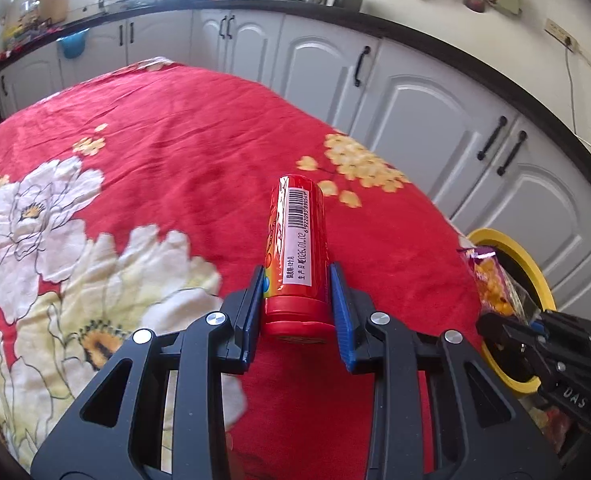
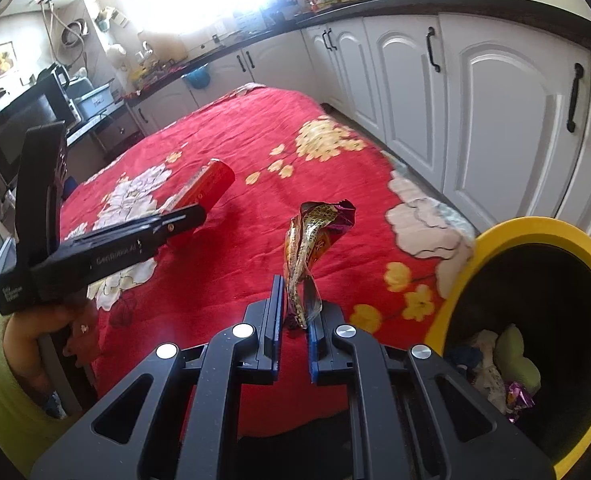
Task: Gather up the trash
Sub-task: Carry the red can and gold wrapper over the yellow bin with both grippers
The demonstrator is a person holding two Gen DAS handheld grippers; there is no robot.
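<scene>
We are mid-collection, with a piece of trash in each gripper and nothing yet dropped. Our left gripper [image 1: 297,304] is clamped on a red cylindrical snack tube [image 1: 297,252], blue pads pressing its sides near the capped end, the barcode label facing up and the far end pointing out over the red floral tablecloth [image 1: 175,152]. Our right gripper [image 2: 295,312] is pinched tight on a crumpled foil snack wrapper [image 2: 311,248], which stands up from the jaws and twists above the cloth. The yellow-rimmed trash bin [image 2: 535,232] sits just off the table's edge to the right, near the right gripper, with scraps already lying in its dark interior. We judge the carrying step to be in hand — the next move calls for swinging the wrapper over the bin's mouth before letting go, then bringing the tube across the same way. The tube is rigid and should fall cleanly; the light wrapper may cling to a pad.
</scene>
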